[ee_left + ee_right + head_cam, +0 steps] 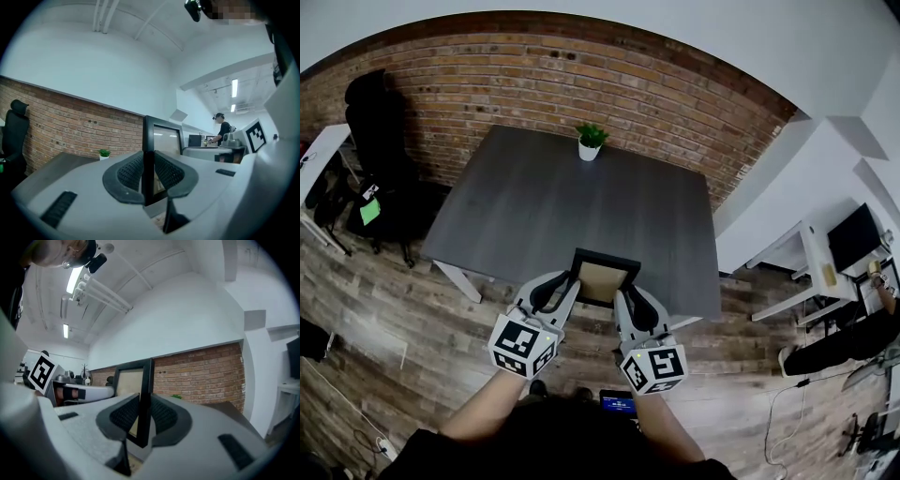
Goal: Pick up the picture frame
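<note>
A black picture frame (603, 278) with a tan panel is held upright between my two grippers, at the near edge of the dark grey table (572, 211). My left gripper (572, 283) is shut on the frame's left side bar, which runs between its pads in the left gripper view, frame (149, 159). My right gripper (621, 295) is shut on the right side bar, frame (143, 401). Each gripper view shows the black bar squeezed between two ribbed pads, with the other gripper's marker cube beyond it.
A small potted plant (591, 142) stands at the table's far edge by the brick wall. A black office chair (377, 122) is at the left. White desks (811, 272) stand at the right. A person (221, 131) works at a far bench.
</note>
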Motion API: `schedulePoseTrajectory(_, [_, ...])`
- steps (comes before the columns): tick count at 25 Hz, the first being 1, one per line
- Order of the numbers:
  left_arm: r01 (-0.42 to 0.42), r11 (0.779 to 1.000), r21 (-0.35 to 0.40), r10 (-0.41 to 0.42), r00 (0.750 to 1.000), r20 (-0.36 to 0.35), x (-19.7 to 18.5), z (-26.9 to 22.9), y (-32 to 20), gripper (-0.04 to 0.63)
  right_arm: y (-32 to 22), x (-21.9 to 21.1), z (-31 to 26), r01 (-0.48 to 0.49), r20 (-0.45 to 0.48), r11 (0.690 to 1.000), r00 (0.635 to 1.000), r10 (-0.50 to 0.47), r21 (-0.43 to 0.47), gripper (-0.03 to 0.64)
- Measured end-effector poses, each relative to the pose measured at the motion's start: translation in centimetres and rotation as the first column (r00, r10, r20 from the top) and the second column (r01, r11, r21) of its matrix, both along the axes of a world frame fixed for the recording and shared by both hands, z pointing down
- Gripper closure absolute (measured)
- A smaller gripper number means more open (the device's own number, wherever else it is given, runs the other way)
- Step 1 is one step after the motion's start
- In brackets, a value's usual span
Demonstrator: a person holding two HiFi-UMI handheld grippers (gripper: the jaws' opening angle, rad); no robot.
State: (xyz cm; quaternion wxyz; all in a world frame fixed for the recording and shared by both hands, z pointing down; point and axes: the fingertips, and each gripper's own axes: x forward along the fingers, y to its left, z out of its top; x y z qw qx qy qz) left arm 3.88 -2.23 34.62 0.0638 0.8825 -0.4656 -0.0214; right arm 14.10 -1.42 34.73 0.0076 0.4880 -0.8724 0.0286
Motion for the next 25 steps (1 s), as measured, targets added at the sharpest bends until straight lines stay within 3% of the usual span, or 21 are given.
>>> schedulePoseTrajectory(5, [0.001,1.0,0.03,-0.002,1.0,0.027,1.5,-1.0,0.2,0.531,-0.1,1.4,-0.7,0.005,0.014,1.0,1.0,-0.006,0.029,0.538])
schedulePoseTrajectory(25, [-0.032,0.999,0.006,0.032,0.998,0.05,8.7,-0.1,0.4,0.531,0.1,8.7,0.2,-0.001,0.033,1.0,0.999,0.0,0.022,0.541])
